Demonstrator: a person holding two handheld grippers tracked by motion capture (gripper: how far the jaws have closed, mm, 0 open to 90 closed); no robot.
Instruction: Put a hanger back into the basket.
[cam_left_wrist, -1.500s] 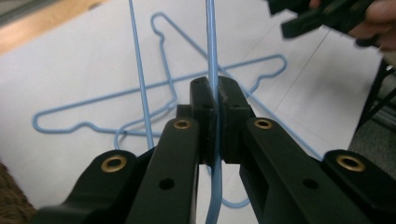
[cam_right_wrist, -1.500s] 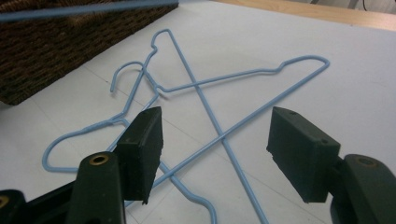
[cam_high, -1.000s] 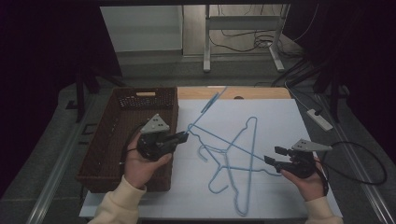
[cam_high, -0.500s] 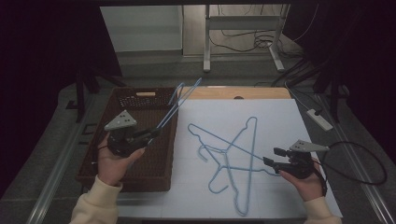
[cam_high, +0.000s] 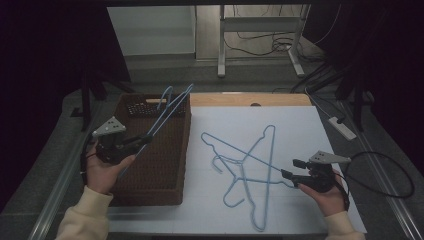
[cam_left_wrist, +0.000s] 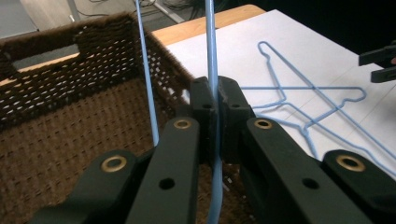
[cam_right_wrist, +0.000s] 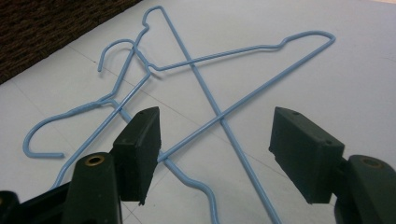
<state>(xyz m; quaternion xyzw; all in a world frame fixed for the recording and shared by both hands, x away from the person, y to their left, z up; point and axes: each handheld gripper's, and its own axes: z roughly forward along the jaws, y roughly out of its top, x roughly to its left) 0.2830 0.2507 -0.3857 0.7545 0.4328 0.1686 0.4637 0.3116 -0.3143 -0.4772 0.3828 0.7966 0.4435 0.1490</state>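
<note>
Holding a blue wire hanger (cam_high: 167, 109) tight, the left tool (cam_high: 131, 144) hangs over the brown woven basket (cam_high: 131, 186). Its two black jaws are squeezed shut on one thin wire of that hanger (cam_left_wrist: 211, 56). In the left tool view the pinched wire runs straight up between the jaws, and a second wire of the same hanger stands just beside it, to the left. From above, the hanger sticks out from the tool and slants up over the basket toward its far rim. The basket (cam_left_wrist: 70, 121) sits right under the tool, at the left end of the counter (cam_high: 300, 125).

On the white counter, to the right of the basket, two more blue hangers (cam_high: 250, 170) lie flat. They cross over each other in a tangle, with their hooks curled toward the basket side.

The right tool (cam_high: 291, 168) rests at the right edge of that tangle, low over the counter. Its jaws stand wide apart and have just been opening a bit more. In the right tool view the crossed hangers (cam_right_wrist: 196, 70) lie in front of the tool (cam_right_wrist: 215, 156), and two of their wires run down between its jaws. One wire comes close to the inner side of the left jaw, but I cannot tell if it touches. The pads are not pressing on anything.

The two tools are well apart, one at each side of the counter. A black cable (cam_high: 385, 172) loops away from the right tool across the grey floor beside the counter.
</note>
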